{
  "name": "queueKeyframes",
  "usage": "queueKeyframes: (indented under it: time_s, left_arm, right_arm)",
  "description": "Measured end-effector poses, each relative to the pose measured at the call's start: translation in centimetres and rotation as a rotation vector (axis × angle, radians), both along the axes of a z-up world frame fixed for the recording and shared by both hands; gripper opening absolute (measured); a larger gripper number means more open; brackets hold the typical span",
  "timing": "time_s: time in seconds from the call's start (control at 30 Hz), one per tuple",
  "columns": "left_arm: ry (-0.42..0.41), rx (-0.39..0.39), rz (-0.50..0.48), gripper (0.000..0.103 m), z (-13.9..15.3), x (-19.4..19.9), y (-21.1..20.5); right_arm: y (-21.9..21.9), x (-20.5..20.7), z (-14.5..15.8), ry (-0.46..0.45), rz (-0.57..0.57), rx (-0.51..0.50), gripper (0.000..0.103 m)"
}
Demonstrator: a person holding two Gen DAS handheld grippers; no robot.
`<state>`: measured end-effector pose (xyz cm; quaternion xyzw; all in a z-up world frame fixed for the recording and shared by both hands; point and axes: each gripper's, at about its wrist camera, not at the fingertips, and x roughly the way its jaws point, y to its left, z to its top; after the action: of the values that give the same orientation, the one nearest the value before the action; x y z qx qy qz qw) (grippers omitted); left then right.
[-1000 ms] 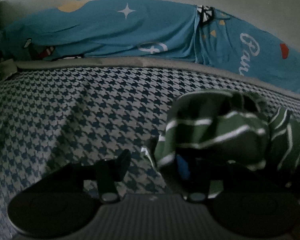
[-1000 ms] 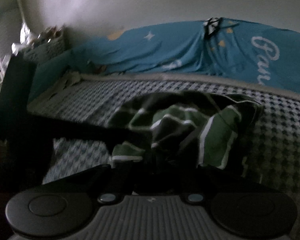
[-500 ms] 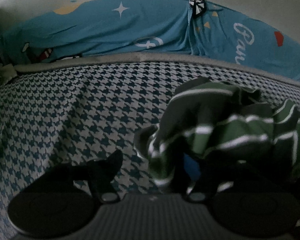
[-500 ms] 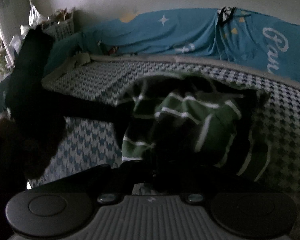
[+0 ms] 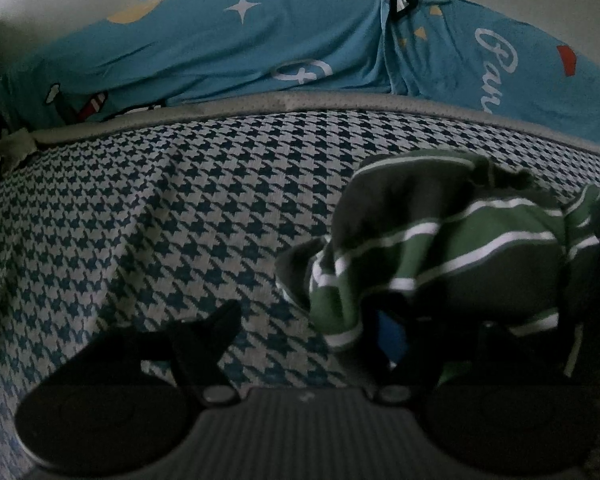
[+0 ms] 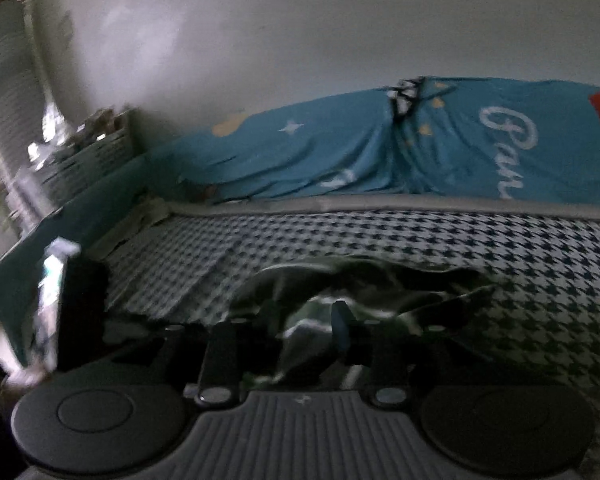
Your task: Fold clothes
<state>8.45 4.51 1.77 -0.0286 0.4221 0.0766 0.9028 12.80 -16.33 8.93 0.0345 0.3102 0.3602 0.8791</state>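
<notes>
A crumpled green garment with white stripes (image 5: 451, 248) is seen lying in a heap on the bed covered with a blue-and-white houndstooth sheet (image 5: 148, 208), in front of a teal printed blanket (image 5: 260, 48) bunched along the wall. From the left hand-held gripper (image 5: 311, 336) the heap is found ahead and to the right; its jaws are opening, one finger standing over bare sheet and the other buried at the garment's near edge, with no cloth seen pinched. In the right wrist view, which is blurred, the garment (image 6: 363, 300) lies directly ahead of the right hand-held gripper (image 6: 284, 352); its jaws are opening too, with loose cloth between them, apparently released. The heap's long axis is judged to run across both views, and the right hand-held gripper is judged the better centred on it.
</notes>
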Motion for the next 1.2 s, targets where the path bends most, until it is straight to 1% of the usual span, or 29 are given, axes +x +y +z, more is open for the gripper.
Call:
queueKeyframes:
  time_s: [0.23,0.33,0.47,0.5,0.57,0.67,0.7,0.83,0.9,0.97,1.0,1.07,1.17,1.2]
  left_arm:
    - [0.003,-0.007,-0.006,0.071,-0.1,0.1,0.2]
    - [0.003,-0.011,-0.006,0.071,-0.4,0.1,0.3]
    - [0.009,-0.019,-0.003,0.07,-0.6,0.2,0.3]
    - [0.009,-0.021,-0.002,0.07,-0.6,0.2,0.3]
    - [0.007,-0.025,0.001,0.07,-0.5,0.2,0.4]
    - [-0.008,-0.031,0.007,0.074,-0.1,0.0,0.6]
    - [-0.015,-0.03,0.01,0.076,0.0,0.0,0.6]
    - [-0.04,-0.036,0.021,0.079,0.4,-0.4,1.1]
    - [-0.052,-0.045,0.026,0.079,0.7,-0.5,1.4]
    - [-0.063,-0.051,0.032,0.08,1.1,-0.7,1.6]
    - [-0.071,-0.053,0.035,0.081,1.3,-0.8,1.7]
    - [-0.084,-0.058,0.046,0.082,1.8,-0.9,2.2]
    - [-0.101,-0.069,0.072,0.083,2.6,-1.0,3.1]
    - [-0.109,-0.071,0.084,0.083,2.8,-1.1,3.4]
  right_arm:
    - [0.3,2.8,-1.4,0.041,-0.104,-0.001,0.045]
    - [0.2,3.9,-2.2,0.053,-0.155,-0.007,0.048]
    - [-0.3,5.3,-3.2,0.081,-0.217,-0.01,0.06]
    - [-0.4,5.6,-3.5,0.089,-0.225,-0.011,0.061]
    - [-0.4,6.2,-4.2,0.106,-0.234,-0.015,0.068]
    - [-0.3,6.8,-5.0,0.122,-0.239,-0.017,0.073]
    - [-0.2,7.0,-5.3,0.129,-0.234,-0.016,0.074]
    - [0.3,7.5,-6.1,0.149,-0.227,-0.012,0.075]
    - [0.6,7.7,-6.5,0.154,-0.218,0.001,0.071]
    - [0.9,7.7,-6.7,0.148,-0.202,0.01,0.048]
    - [1.0,7.6,-6.7,0.142,-0.191,0.011,0.043]
    - [1.3,7.2,-6.4,0.117,-0.174,0.008,0.024]
    - [1.8,6.3,-5.5,0.069,-0.147,-0.001,0.015]
    - [1.9,5.9,-5.0,0.053,-0.135,0.001,0.015]
